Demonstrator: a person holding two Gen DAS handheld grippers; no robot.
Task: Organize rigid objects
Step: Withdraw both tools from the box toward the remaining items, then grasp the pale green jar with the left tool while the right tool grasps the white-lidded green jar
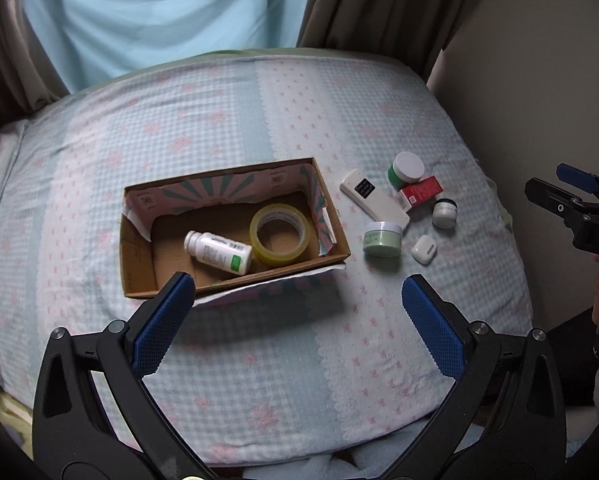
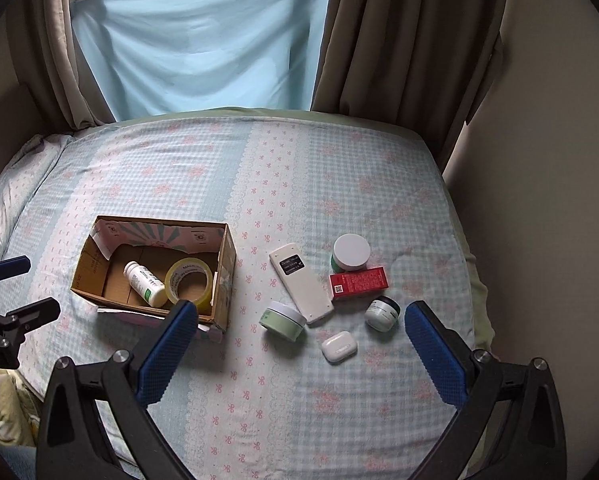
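Both grippers hover above the bed (image 2: 299, 184), nothing held. Left gripper (image 1: 298, 300): fingers spread wide, empty, over the near edge of the cardboard box (image 1: 139, 256). Right gripper (image 2: 301, 326): fingers spread wide too, empty, hanging over the loose items to the right of the box. Inside the box: white pill bottle (image 1: 218, 253) lying on its side, cap toward the left, its base touching the roll of clear tape (image 1: 280, 234), which lies flat in the right half. Box liner paper is torn and folded over the walls (pink and teal sunburst print). Outside the box, all on the bedsheet: white remote (image 2: 300, 282) lying diagonally, screen end away from the camera; low green jar (image 2: 282, 320) with a white lid just beside the remote's near end; white earbud case (image 2: 339, 346) near both, closest to the camera; small dark-lidded jar (image 2: 382, 312) tilted on its side, just below the red carton (image 2: 358, 282); the carton lies flat and touches the white-lidded green jar (image 2: 350, 254) behind it. The remote and carton look touching in the left wrist view, but the right wrist view shows a narrow gap. Curtains and a light blue cloth hang behind the bed.
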